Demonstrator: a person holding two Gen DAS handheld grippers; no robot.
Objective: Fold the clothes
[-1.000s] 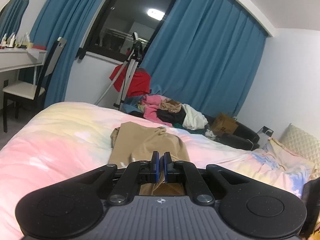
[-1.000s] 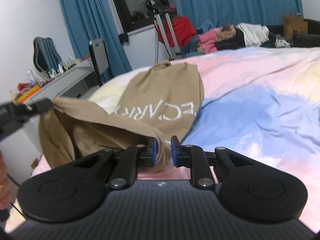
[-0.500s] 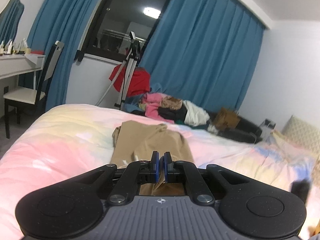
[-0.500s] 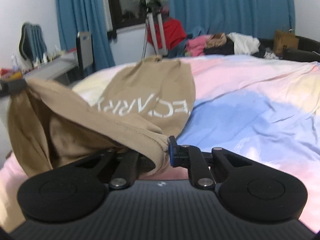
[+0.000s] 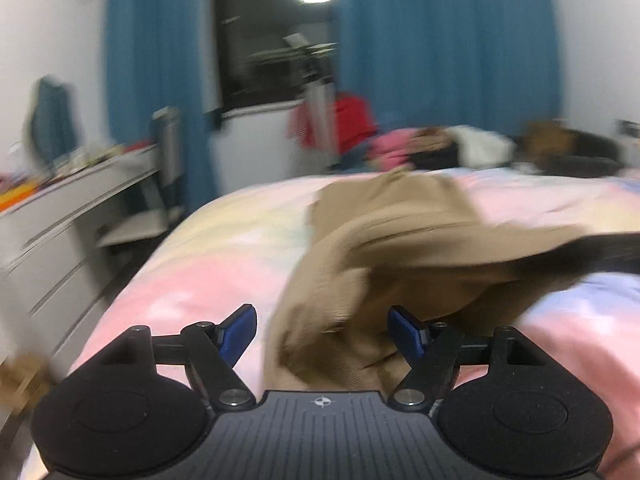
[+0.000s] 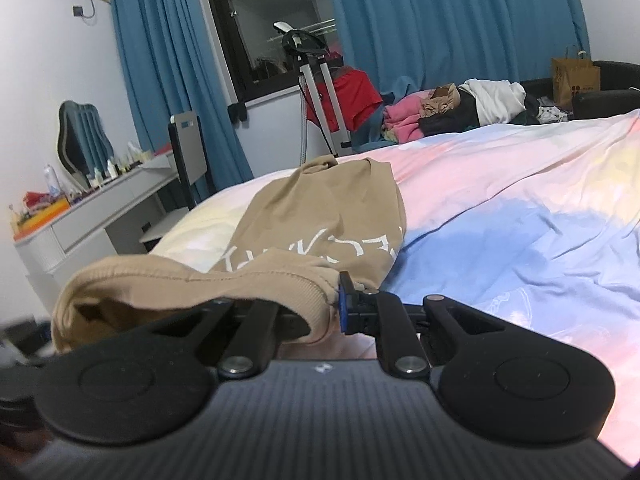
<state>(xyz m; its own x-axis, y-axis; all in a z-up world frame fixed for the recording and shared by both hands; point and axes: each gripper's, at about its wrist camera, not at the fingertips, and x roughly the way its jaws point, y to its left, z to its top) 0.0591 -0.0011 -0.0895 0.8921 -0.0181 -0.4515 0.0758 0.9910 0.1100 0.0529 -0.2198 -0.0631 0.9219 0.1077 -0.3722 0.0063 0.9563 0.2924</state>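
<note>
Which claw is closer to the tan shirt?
Right. The right claw is shut on the tan shirt's hem. The left claw is open, the shirt lying loose between its fingers.

White block lettering runs across the tan cotton sweatshirt (image 6: 320, 216) lying on the pastel tie-dye bedsheet (image 6: 520, 220), seen in right wrist view. It's upside down from here & partly hidden by a raised fold of the same fabric; only frags show, approx "EC" at one end, rest can't be read. Brown paper shopping bag (image 6: 575, 80) at far wall has dark printed marks, too small to read. Left wrist view too blurred, no text legible.
</note>
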